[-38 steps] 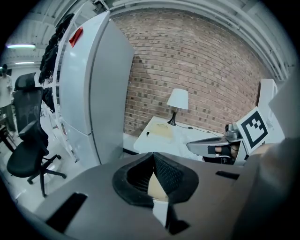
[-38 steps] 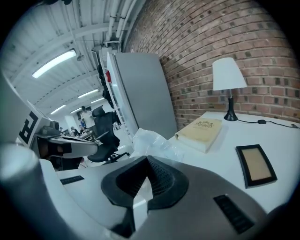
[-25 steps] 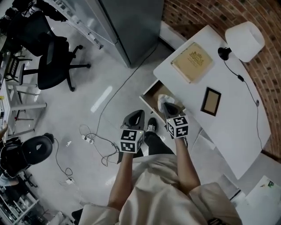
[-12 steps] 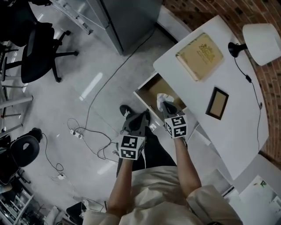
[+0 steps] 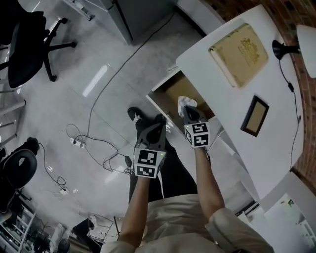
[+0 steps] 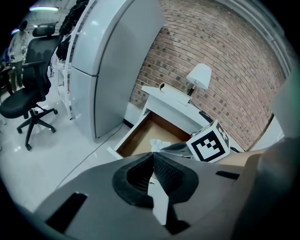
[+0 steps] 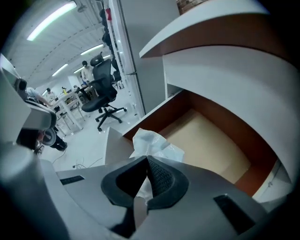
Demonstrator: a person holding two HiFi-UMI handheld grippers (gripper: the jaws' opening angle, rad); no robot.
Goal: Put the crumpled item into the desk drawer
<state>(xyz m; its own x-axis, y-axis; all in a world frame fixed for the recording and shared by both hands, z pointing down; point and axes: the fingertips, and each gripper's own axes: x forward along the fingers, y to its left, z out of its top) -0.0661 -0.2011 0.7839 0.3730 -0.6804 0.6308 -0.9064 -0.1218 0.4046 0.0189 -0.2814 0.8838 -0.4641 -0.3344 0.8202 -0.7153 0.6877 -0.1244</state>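
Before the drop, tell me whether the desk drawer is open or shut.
Open: the desk drawer stands pulled out, its brown floor exposed.

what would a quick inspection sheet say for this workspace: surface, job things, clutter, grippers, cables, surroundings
surface: white desk top, mostly bare
job's things: desk drawer pulled open, nothing seen inside; crumpled item, white, held over the drawer, not yet released
clutter: book, picture frame and lamp on the desk
grippers: right gripper shut on the crumpled item; left gripper shut, empty, by the drawer front
cables: lamp cord across the desk; floor cable running to a tangle near the person's feet
surroundings: office chair, grey cabinet, brick wall
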